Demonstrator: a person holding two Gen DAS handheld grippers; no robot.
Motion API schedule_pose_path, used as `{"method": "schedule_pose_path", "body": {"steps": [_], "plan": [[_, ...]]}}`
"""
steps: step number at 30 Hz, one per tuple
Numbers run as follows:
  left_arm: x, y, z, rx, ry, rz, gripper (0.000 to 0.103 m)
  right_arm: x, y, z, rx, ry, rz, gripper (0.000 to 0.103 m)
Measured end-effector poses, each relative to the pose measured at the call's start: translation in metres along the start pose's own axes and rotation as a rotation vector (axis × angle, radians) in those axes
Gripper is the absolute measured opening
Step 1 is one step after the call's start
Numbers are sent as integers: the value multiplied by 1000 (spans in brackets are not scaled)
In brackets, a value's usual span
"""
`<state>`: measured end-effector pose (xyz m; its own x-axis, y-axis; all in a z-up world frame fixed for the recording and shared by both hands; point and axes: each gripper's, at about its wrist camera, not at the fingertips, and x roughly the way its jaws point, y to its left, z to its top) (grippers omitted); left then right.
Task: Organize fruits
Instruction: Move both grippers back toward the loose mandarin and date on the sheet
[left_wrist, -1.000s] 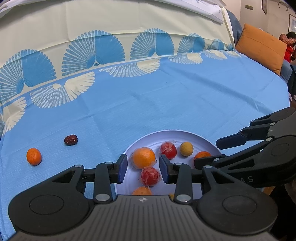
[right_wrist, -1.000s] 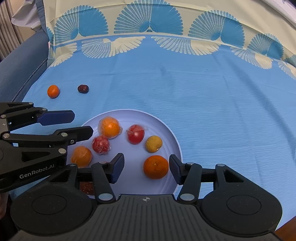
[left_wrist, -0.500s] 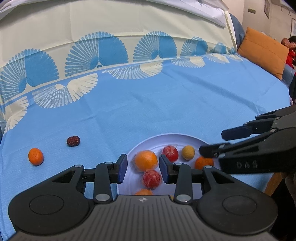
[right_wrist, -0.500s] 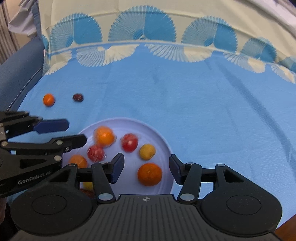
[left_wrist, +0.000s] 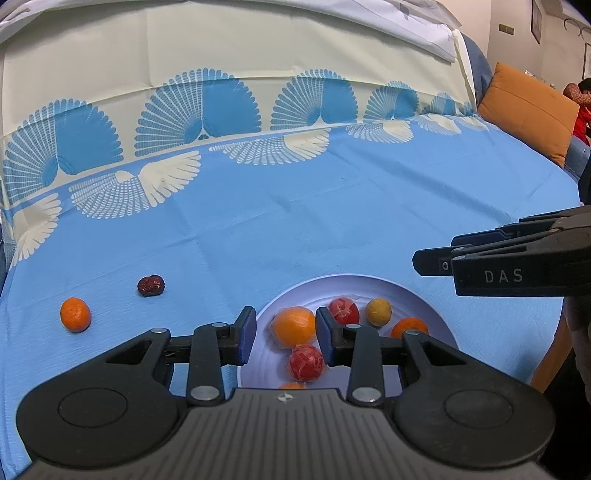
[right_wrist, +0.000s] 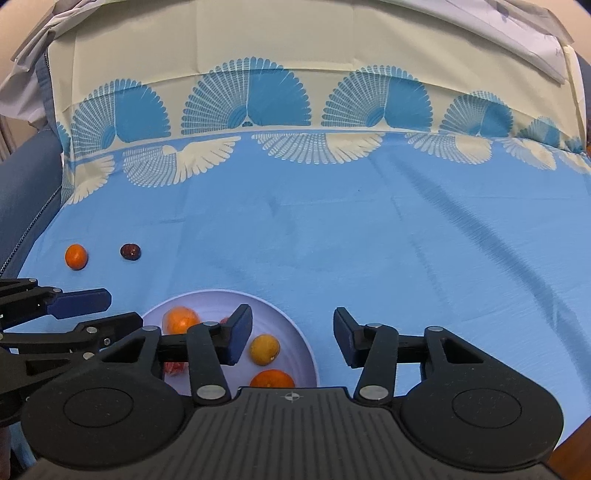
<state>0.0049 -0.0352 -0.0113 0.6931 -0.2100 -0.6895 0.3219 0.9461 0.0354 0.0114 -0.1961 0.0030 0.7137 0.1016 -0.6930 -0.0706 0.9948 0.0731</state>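
Two fruits lie loose on the blue tablecloth (left_wrist: 332, 221), well left of the plate (left_wrist: 436, 295): a small orange mandarin (left_wrist: 75, 314) and, just beside it, a dark wrinkled date (left_wrist: 150, 285), while the plate already holds a wrapped orange (left_wrist: 294, 327), two red fruits, a yellow one and more mandarins. Your left gripper (left_wrist: 284, 332) hangs empty with its jaws partly apart above the plate's near edge, so swing it left and straddle one loose fruit squarely, closing gently so it does not roll. Your right gripper (right_wrist: 291, 336) is spread wide and empty over the plate's right rim; hold it clear.
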Motion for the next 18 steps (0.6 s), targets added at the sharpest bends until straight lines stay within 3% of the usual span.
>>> {"method": "schedule_pose_path", "body": {"steps": [11,14,18], "plan": [[-1,0,0,-5,-3,-14,33,-1,1,0,2,-2,5,46],[-4,3,2,-9,-16,-15,28,-2,1,0,4,-7,5,41],[-15,20,11,-68,-43,14,22,-2,0,1,12,-16,8,25]]}}
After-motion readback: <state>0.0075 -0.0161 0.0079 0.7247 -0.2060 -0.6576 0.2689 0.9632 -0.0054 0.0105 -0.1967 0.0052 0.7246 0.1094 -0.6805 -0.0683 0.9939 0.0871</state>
